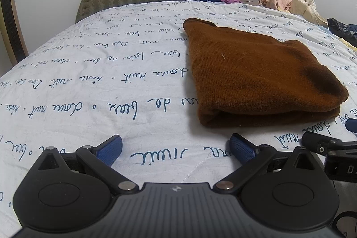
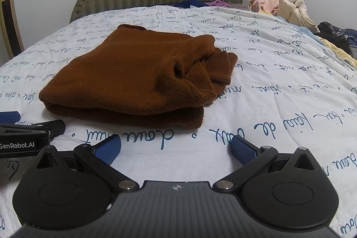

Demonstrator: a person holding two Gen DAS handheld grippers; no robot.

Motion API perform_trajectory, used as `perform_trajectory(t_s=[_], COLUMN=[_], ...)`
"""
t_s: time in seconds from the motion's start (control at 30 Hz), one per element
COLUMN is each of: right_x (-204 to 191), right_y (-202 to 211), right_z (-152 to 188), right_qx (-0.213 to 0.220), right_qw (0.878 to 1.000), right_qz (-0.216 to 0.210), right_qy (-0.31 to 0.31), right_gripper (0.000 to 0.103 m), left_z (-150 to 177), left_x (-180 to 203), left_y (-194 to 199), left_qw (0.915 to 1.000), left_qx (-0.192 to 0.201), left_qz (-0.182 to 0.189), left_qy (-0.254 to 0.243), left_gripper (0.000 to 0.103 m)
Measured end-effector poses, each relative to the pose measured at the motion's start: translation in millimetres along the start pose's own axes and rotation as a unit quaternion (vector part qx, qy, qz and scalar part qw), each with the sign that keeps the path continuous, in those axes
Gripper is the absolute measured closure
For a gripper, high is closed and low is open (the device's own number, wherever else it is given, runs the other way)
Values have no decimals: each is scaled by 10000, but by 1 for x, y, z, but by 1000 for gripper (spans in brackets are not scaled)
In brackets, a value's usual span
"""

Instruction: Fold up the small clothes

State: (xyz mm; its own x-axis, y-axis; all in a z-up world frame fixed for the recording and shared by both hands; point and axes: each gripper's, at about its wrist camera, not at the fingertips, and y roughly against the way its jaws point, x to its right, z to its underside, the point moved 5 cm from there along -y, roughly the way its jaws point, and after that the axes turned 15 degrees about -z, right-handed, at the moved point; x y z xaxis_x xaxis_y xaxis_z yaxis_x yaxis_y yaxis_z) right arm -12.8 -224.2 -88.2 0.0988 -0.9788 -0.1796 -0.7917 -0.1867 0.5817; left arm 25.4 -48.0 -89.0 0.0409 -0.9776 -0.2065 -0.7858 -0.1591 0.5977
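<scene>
Both grippers, the left gripper (image 1: 176, 150) and the right gripper (image 2: 176, 148), have their jaws wide apart, gripping nothing, just in front of the brown sweater (image 2: 133, 79); it lies folded in layers on the bed (image 1: 89, 81). The fold seems nearly finished; a ribbed cuff (image 2: 221, 66) sticks out at the right side, so the next move probably needs tucking it in.

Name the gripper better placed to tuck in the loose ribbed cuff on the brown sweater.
Right, probably. The cuff sticks out on the sweater's right side, ahead of the open right gripper. The open left gripper faces the smooth folded edge; no cuff shows there.
</scene>
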Motion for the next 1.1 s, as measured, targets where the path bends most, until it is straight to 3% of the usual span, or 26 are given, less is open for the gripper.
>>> perform_trajectory(t_s=[0.47, 1.1], right_x=[-5, -12], right_y=[31, 36], right_z=[-14, -15], right_qx=[57, 66], right_qw=[10000, 9999], right_qz=[13, 13], right_qy=[-15, 75], right_gripper=[0, 0], left_z=[-2, -3], left_x=[-13, -14], left_y=[19, 22], left_qw=[9997, 9997], left_qx=[-206, -196], left_qz=[-18, -98], left_qy=[85, 65], left_gripper=[0, 0])
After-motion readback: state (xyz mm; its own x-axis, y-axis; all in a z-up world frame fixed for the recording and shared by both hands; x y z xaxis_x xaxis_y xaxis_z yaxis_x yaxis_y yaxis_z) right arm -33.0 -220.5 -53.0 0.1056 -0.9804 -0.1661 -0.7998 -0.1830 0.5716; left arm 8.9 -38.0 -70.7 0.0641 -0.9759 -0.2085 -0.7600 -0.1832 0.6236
